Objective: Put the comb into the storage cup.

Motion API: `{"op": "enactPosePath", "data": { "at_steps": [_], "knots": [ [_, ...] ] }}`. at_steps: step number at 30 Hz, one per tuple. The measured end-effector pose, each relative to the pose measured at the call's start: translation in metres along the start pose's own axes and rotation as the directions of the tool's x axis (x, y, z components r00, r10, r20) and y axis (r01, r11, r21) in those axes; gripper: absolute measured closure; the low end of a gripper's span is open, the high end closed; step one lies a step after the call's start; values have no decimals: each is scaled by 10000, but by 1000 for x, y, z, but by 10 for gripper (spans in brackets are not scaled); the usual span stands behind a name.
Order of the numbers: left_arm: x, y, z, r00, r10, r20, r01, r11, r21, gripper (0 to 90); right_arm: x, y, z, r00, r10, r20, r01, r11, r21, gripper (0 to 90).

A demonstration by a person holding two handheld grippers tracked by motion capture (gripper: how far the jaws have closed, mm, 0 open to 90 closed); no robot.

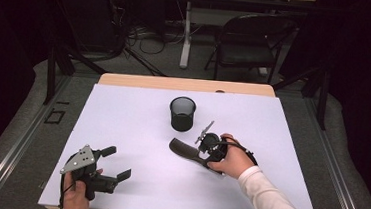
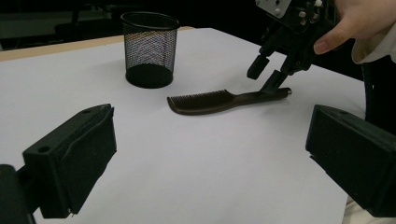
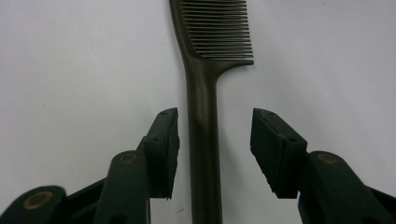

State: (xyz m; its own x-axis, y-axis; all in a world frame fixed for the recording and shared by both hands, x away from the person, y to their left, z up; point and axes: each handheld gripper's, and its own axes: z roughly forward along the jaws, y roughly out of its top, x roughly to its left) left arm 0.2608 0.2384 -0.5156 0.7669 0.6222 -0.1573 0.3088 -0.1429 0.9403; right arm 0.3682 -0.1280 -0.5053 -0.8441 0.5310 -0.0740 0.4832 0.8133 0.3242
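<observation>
Forearms come in from the near edge of the white surface (image 1: 137, 121), one to each side. The left gripper (image 1: 113, 163) sits low at the near left corner, its jaws spread wide with nothing between them and open white sheet ahead of it. Right of centre, the right gripper (image 3: 212, 151) angles down over a dark brown comb (image 1: 186, 150); its jaws are parted and straddle the handle, one pad on each side, with a narrow gap to the left pad and a wider one to the right. The comb lies flat, teeth end toward the left, handle toward the right hand (image 1: 231, 161). Just beyond it stands a black mesh cup (image 1: 182, 113), upright and apart from the comb. No writing is readable anywhere. Past the far wooden edge stands a folding chair (image 1: 251, 44) on the floor.
</observation>
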Motion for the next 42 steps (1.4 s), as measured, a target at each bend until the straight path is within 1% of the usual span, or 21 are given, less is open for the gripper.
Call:
{"op": "enactPosePath", "data": {
  "at_steps": [3,9,15,20,21,22,24,28,31,32,36,42],
  "knots": [
    [0,0,0,10000,2,6,-2,10000,-2,18,0,0,1,10000,-3,-17,3,10000,59,530],
    [0,0,0,10000,-5,21,5,10000,-3,18,2,1,4,9998,-186,-32,186,9997,167,544],
    [0,0,0,10000,11,14,-11,10000,6,18,2,2,6,9996,-257,-68,258,9995,162,546],
    [0,0,0,10000,14,9,-14,10000,15,18,3,3,10,9993,-337,-159,342,9989,332,559],
    [1,0,0,10000,8,52,-8,10000,-14,18,3,3,10,9993,-337,-159,342,9989,332,559],
    [0,0,0,10000,11,49,-11,10000,-13,18,4,4,10,9994,-285,-176,293,9985,464,560],
    [0,0,0,10000,5,19,-5,10000,14,18,3,4,11,9994,-281,-202,290,9986,435,561],
    [0,0,0,10000,0,16,0,10000,21,18,3,5,13,9991,-308,-276,324,9976,606,583],
    [0,0,0,10000,-3,14,3,10000,41,18,3,5,14,9992,-246,-300,265,9977,630,585],
    [1,0,1,10000,-21,52,21,10000,12,18,3,5,14,9991,-275,-307,298,9966,769,585],
    [0,0,1,10000,-29,40,29,10000,-2,18,3,5,15,9991,-274,-333,298,9967,749,595],
    [0,0,1,10000,-25,36,25,10000,6,18,3,5,17,9986,-316,-425,355,9948,953,635]
  ]
}}
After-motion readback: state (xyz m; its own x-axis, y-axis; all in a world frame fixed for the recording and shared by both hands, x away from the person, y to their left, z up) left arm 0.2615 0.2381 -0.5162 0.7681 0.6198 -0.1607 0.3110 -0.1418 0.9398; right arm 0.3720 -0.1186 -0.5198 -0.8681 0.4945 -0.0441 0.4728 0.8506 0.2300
